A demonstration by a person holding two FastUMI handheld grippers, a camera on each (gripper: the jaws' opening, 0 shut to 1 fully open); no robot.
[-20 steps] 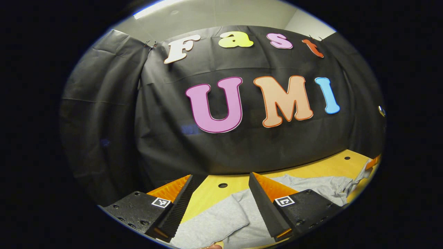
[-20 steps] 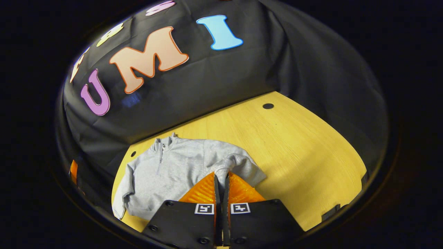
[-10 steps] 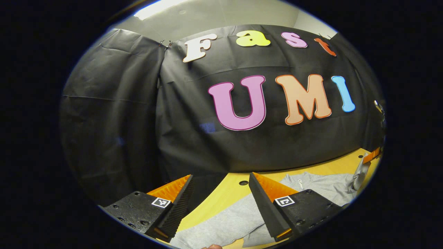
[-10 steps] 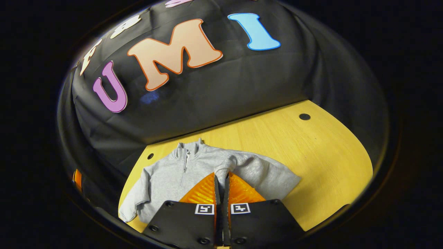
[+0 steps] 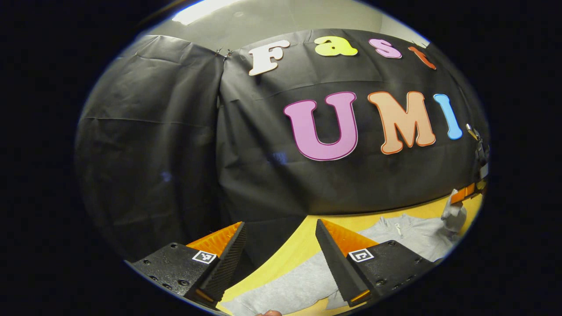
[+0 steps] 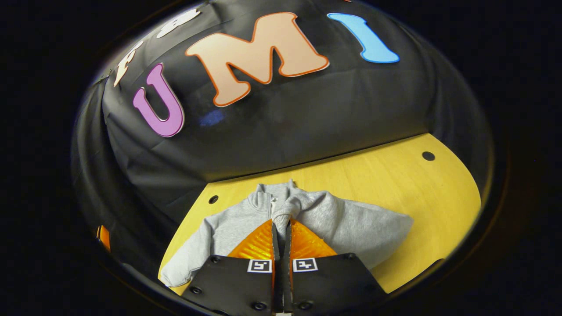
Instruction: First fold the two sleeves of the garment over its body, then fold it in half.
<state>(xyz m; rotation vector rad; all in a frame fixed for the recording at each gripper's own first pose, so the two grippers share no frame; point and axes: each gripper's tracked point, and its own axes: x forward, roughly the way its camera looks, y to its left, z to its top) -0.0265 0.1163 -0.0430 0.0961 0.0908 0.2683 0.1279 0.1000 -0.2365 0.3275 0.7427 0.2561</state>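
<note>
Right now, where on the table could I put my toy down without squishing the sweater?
Bare table lies past the sweater toward the wall, by the hole. Crowded where the right gripper pinches the sleeve.

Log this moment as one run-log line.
stage: first sleeve fold | right hand-held gripper: shut on sleeve cuff, over sweatshirt body | left hand-held gripper: open, holding nothing | other sleeve: unfolded

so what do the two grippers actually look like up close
The left gripper and the right gripper share one design: two wedge-shaped fingers tapering forward from blocky black bodies with round screw holes. Each body carries a small square black-and-white marker near the finger base. The left gripper's fingers have finely ridged inner faces. No cables or sleeves can be made out.
</note>
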